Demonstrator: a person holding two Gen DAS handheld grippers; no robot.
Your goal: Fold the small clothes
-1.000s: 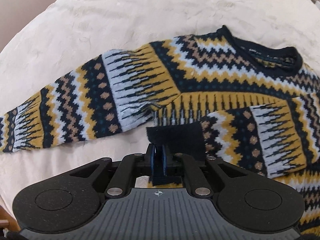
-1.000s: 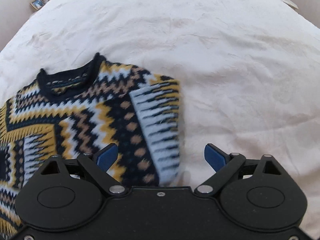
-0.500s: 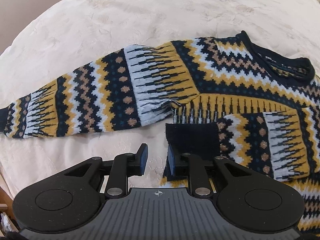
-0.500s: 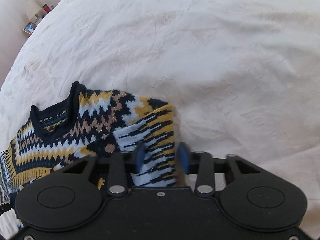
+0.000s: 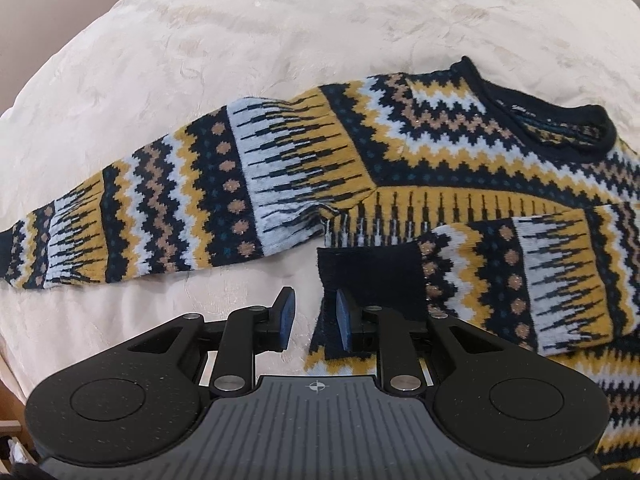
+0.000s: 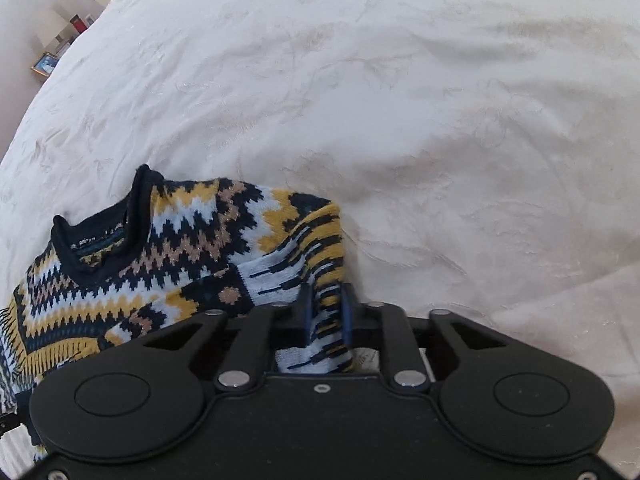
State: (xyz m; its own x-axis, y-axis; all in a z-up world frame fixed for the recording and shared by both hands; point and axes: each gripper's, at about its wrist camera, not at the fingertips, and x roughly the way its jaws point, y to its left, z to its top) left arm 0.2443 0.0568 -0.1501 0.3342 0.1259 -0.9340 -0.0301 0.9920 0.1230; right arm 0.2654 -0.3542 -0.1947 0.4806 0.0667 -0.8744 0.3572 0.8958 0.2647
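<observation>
A patterned sweater (image 5: 400,168) in navy, yellow, white and tan lies on the cream bedspread (image 5: 280,40). One sleeve (image 5: 160,216) stretches out to the left. The other sleeve is folded across the body, its dark cuff (image 5: 372,268) just ahead of my left gripper (image 5: 312,316), which is open and empty; its right finger rests over the cuff's edge. In the right wrist view my right gripper (image 6: 326,312) is shut on the folded edge of the sweater (image 6: 180,256) at the shoulder and sleeve fold. The dark collar (image 6: 100,248) lies to the left.
The bedspread (image 6: 440,120) spreads wide beyond and to the right of the sweater. Shelves with a framed picture (image 6: 44,64) stand far back left. A wooden bed edge (image 5: 8,428) shows at the lower left.
My left gripper has opened, let go of the dark cuff and drawn back slightly. My right gripper moved onto the sweater's folded edge and closed on it.
</observation>
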